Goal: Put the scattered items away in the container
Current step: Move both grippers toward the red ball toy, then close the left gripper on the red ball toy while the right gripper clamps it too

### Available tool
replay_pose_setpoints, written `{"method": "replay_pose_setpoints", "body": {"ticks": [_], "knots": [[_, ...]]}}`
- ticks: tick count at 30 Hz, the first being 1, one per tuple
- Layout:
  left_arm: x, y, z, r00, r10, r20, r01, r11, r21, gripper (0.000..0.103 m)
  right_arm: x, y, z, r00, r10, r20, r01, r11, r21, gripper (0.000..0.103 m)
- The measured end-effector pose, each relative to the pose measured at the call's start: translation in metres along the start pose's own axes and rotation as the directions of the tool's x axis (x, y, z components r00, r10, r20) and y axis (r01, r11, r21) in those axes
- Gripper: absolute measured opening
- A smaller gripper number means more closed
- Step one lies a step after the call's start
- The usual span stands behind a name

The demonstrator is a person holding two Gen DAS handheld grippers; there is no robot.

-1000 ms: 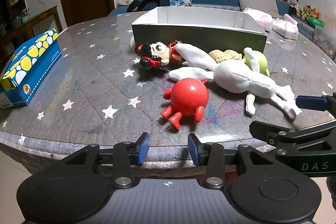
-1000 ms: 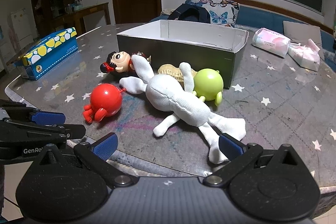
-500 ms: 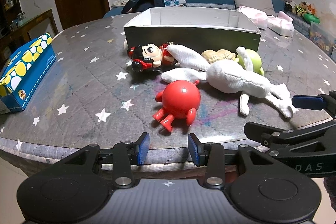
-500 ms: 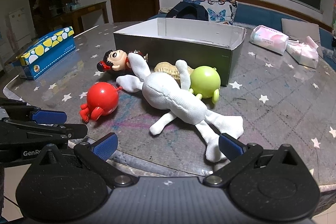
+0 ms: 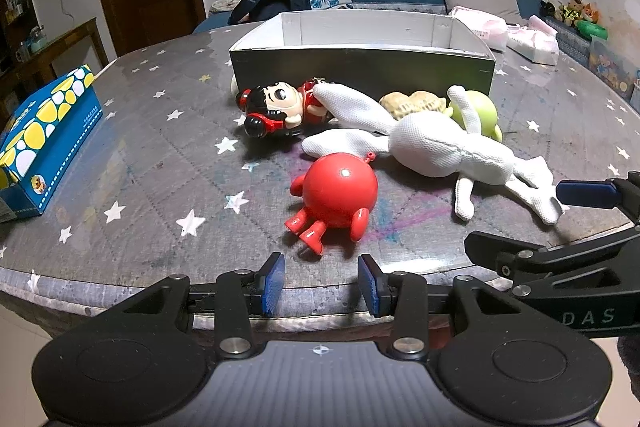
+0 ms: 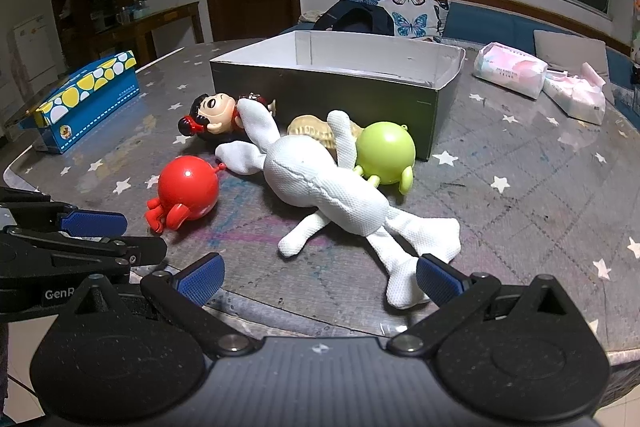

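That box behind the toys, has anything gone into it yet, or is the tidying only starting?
Only starting, it seems. The part of the box that shows holds nothing. Both grippers, left and right, hover open at the table's near edge, nothing in hand. Left to move: the red ball toy, white plush, green ball toy, doll and peanut-shaped toy.

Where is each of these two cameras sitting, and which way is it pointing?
Left wrist view: on the left gripper, facing the round red plastic toy and open grey cardboard box; the right gripper shows at right.
Right wrist view: on the right gripper, facing the white fabric stuffed doll; the left gripper shows at left.
Both share the star-patterned table, toys and box.
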State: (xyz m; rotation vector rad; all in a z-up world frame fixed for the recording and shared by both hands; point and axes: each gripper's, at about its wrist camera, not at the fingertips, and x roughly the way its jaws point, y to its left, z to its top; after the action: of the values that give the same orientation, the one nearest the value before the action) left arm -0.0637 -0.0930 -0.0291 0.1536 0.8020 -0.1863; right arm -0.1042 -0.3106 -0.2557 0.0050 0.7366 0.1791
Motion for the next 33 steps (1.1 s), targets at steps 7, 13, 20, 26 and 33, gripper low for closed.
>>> {"method": "replay_pose_setpoints", "body": {"ticks": [7, 13, 20, 26, 33], "knots": [[0.001, -0.001, 0.001, 1.0, -0.001, -0.004, 0.001, 1.0, 0.004, 0.043, 0.002, 0.001, 0.0, 1.0, 0.002, -0.003, -0.002, 1.0, -0.003, 0.103], [0.002, 0.0, 0.003, 1.0, -0.003, -0.004, 0.003, 1.0, 0.006, 0.043, 0.002, 0.001, 0.001, 1.0, 0.003, -0.005, -0.003, 1.0, -0.006, 0.103], [0.001, 0.005, 0.01, 1.0, -0.004, 0.004, 0.004, 1.0, -0.007, 0.043, 0.004, 0.0, 0.004, 1.0, 0.007, -0.003, -0.007, 1.0, -0.006, 0.102], [0.001, 0.01, 0.016, 1.0, -0.01, 0.011, 0.01, 1.0, -0.017, 0.043, 0.007, 0.0, 0.01, 1.0, 0.013, -0.006, -0.014, 1.0, -0.007, 0.101], [0.002, 0.016, 0.025, 1.0, -0.023, 0.019, 0.024, 0.999, -0.027, 0.043, 0.013, 0.003, 0.015, 0.999, 0.032, -0.011, -0.032, 0.999, -0.021, 0.098]]}}
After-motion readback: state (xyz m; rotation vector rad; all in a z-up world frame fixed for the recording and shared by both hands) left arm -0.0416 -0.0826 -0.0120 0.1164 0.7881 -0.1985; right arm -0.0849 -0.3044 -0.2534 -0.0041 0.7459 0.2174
